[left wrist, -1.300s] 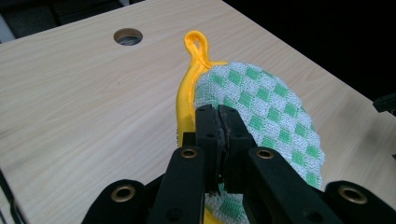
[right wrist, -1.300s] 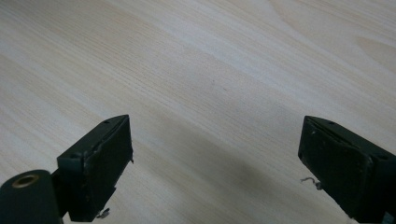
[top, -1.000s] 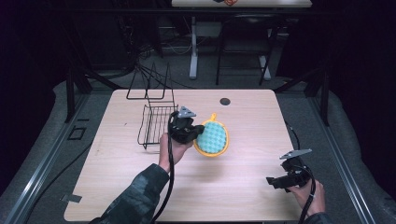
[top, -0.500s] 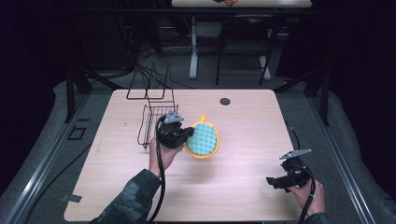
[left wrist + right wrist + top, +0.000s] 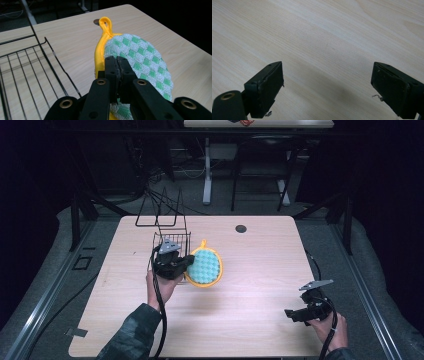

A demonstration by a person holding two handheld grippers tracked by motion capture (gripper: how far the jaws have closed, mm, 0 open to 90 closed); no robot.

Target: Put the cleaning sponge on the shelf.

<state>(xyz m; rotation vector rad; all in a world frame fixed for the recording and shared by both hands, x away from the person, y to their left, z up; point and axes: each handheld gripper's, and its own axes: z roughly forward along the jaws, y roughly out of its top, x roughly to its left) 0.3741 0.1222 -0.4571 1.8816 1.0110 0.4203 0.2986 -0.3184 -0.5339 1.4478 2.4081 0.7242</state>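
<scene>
High view: a light wooden table (image 5: 250, 320) takes up the middle of the frame, with dark floor around it. Left of centre, the left gripper (image 5: 186, 265) is held in a hand whose sleeved forearm comes up from the bottom edge. Its jaws are pinched shut on the edge of a round pot holder (image 5: 206, 268), green and white checked with a yellow rim and a yellow loop at its top. The pot holder sits just right of the gripper, near the middle of the frame, tilted up rather than lying flat. Just behind and to the left of the gripper stands a black wire rack (image 5: 167, 232), its taller wires reaching toward the upper left of the table. A small dark round hole (image 5: 241, 228) marks the tabletop near its far edge, above centre. In the lower right, the right gripper (image 5: 289, 314) is held low over bare wood, well apart from the pot holder, pointing toward the left of the frame.

Left gripper view: the two black jaws rise from the bottom centre and meet tightly on the pot holder (image 5: 140, 57), gripping its near edge beside the yellow rim. The checked face spreads to the right; the loop stands at the upper centre. The wire rack (image 5: 27, 72) fills the left side.

Right gripper view: the jaws stand wide apart at the lower left and lower right, with nothing between them, over bare table (image 5: 324, 37).
</scene>
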